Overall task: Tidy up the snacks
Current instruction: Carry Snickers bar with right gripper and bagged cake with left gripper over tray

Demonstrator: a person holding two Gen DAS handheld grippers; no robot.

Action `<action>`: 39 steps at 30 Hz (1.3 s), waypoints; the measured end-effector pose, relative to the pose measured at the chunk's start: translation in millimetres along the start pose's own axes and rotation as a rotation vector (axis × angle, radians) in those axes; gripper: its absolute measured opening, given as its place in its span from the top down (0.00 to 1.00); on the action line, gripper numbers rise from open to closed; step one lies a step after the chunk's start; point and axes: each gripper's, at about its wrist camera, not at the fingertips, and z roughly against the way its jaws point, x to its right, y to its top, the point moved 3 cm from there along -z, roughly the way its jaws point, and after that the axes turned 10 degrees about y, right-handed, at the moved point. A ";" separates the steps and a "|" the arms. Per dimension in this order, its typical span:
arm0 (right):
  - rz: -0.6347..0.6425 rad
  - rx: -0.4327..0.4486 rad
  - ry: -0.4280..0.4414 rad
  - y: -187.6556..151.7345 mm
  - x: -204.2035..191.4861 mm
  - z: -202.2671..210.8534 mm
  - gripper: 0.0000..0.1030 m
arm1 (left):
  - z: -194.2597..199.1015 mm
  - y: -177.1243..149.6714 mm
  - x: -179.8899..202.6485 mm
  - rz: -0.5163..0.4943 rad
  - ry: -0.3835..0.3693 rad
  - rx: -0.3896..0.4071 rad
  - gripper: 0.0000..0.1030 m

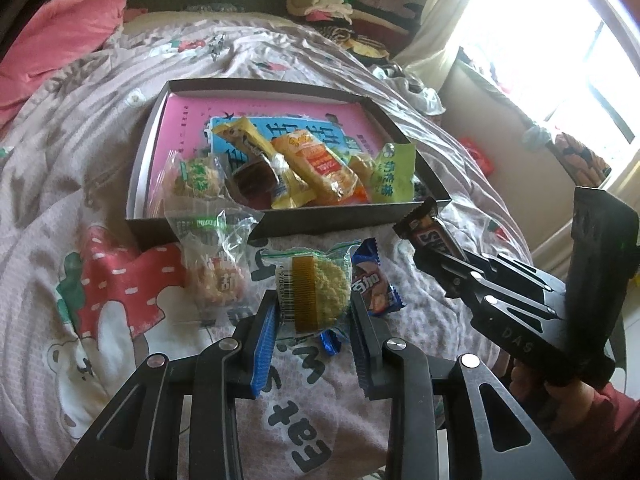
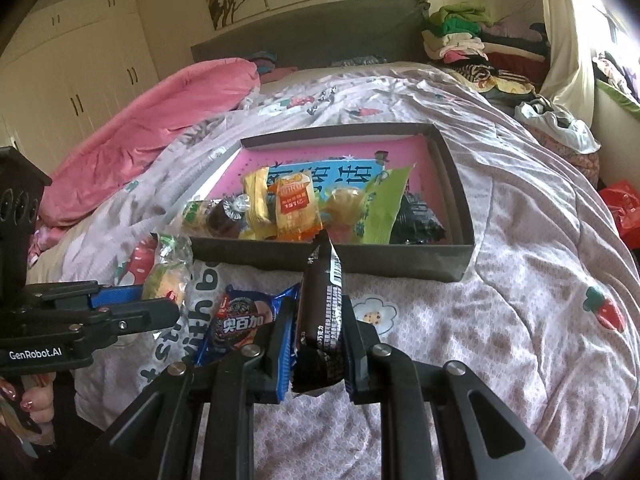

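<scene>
My left gripper (image 1: 314, 312) is shut on a clear-wrapped round rice cake (image 1: 320, 292) and holds it just above the quilt, in front of the dark grey box (image 1: 340, 226). My right gripper (image 2: 318, 320) is shut on a brown chocolate bar (image 2: 322, 312) whose far end points at the box's front wall (image 2: 400, 258). In the left wrist view the right gripper (image 1: 434, 258) and its bar (image 1: 430, 234) hang at the box's near right corner. A blue cookie pack (image 1: 374, 280) and a clear cracker packet (image 1: 216, 268) lie on the quilt. Several wrapped snacks sit inside the box.
The box rests on a rumpled pink patterned quilt (image 2: 500, 320) over a bed. A pink duvet (image 2: 160, 120) is bunched at the far left. Folded clothes (image 2: 460, 36) are piled by the headboard. A person's hand (image 2: 36, 404) grips the left tool's handle.
</scene>
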 end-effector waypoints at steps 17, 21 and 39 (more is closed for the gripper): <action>-0.014 0.038 0.003 15.2 1.3 7.3 0.80 | 2.4 14.7 4.7 -0.001 0.005 0.021 0.66; -0.015 0.043 0.003 18.5 0.7 8.0 0.80 | 4.1 21.1 7.9 -0.003 -0.001 0.031 0.66; 0.012 0.075 -0.004 35.0 -3.0 10.6 0.80 | 1.5 40.7 13.2 0.006 -0.003 0.053 0.66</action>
